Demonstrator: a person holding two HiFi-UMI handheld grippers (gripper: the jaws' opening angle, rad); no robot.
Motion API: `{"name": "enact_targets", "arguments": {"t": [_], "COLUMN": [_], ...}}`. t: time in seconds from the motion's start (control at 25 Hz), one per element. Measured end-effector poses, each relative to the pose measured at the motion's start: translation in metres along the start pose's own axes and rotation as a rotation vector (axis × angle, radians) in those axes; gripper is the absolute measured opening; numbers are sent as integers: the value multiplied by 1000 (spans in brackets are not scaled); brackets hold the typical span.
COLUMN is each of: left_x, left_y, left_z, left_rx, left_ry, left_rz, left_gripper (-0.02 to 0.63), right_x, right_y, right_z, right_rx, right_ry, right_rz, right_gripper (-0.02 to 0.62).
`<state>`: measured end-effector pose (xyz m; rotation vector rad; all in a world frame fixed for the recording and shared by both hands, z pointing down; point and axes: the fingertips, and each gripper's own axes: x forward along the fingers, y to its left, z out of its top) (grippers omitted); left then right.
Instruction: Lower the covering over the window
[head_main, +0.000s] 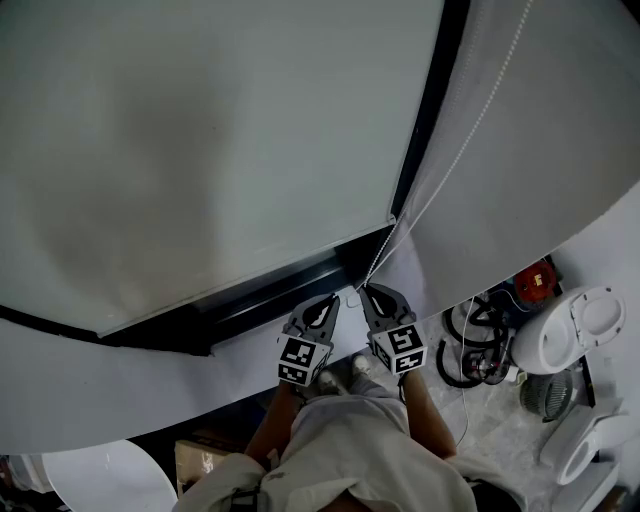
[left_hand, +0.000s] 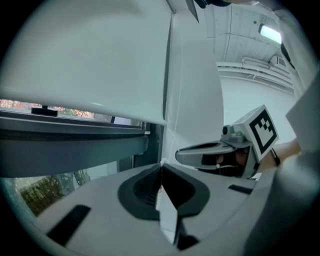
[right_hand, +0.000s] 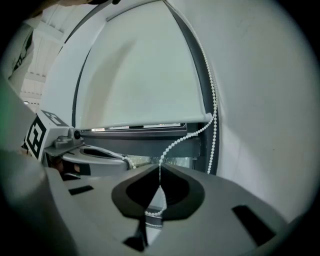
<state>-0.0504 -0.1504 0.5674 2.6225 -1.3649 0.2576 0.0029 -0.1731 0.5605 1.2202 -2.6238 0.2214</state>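
In the head view the roller blind (head_main: 200, 150) hangs low over the window, its bottom edge just above the dark frame (head_main: 290, 285), and the left gripper (head_main: 328, 300) and right gripper (head_main: 370, 290) sit side by side below it. The left gripper view shows that gripper's jaws pressed together. The right gripper view shows its jaws pinching the bead chain (right_hand: 213, 95) beside the blind.

Pale speckled floor (head_main: 500, 425) at the near right. On it, close together: coiled black cables (head_main: 468, 350), a red thing (head_main: 533, 283), a big white round thing (head_main: 568, 332), a grey wire grille (head_main: 548, 395).
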Motion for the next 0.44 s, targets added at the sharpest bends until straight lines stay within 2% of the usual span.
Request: {"name": "enact_targets", "arguments": {"t": [0.44], "left_x": [-2], "left_y": [2], "left_z": [5], "left_rx": [3], "left_ry": [-13], "left_rz": [-1], "left_gripper": [15], "right_x": [-1], "right_y": [1], "right_z": [4], "right_rx": [-11], "right_ry": [-4], "right_rz": [-11], "right_gripper": [-3]}}
